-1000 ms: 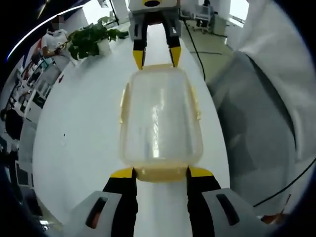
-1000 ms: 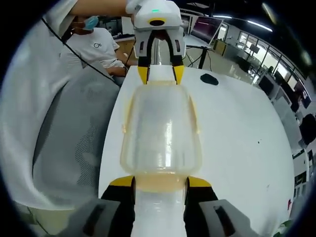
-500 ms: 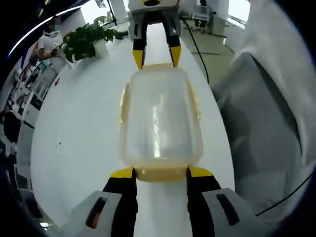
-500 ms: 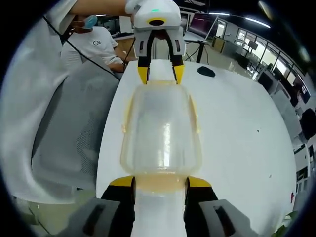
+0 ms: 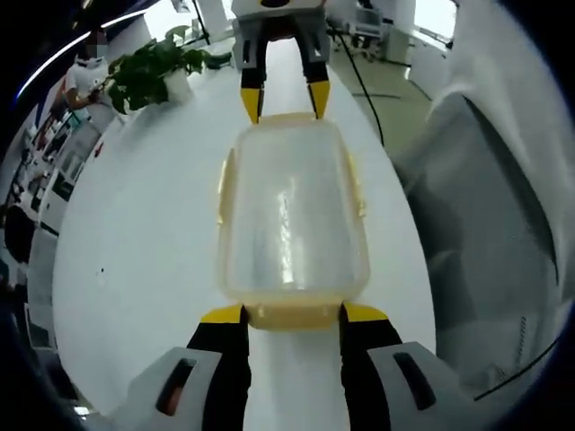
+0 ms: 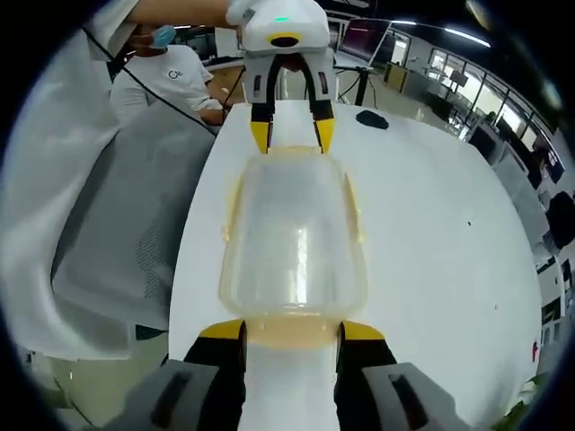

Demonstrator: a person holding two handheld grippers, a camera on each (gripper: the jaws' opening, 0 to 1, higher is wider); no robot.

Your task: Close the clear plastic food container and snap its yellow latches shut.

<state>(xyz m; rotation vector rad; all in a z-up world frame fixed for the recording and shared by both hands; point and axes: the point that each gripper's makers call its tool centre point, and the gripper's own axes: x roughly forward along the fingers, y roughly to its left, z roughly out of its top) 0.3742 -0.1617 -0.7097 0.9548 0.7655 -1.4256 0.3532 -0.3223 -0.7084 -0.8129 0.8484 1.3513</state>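
Observation:
The clear plastic food container (image 5: 292,215) with its lid on stretches between my two grippers over the white table (image 5: 135,269). My left gripper (image 5: 292,314) is shut on its near yellow end latch (image 5: 292,317). My right gripper (image 5: 285,103) grips the far end. In the right gripper view the container (image 6: 292,233) runs from my right gripper (image 6: 292,328) up to the left gripper (image 6: 292,135). Yellow side latches (image 5: 222,184) lie along the long sides; I cannot tell whether they are snapped down.
A potted plant (image 5: 148,76) stands at the table's far left. A person's white clothing (image 5: 503,180) lies close along the table edge. A dark mouse-like thing (image 6: 371,118) lies on the table, and a seated person (image 6: 171,76) is behind it.
The table and room have slid a little behind the container in both views. The container stays fixed between both grippers, whose jaws have not changed.

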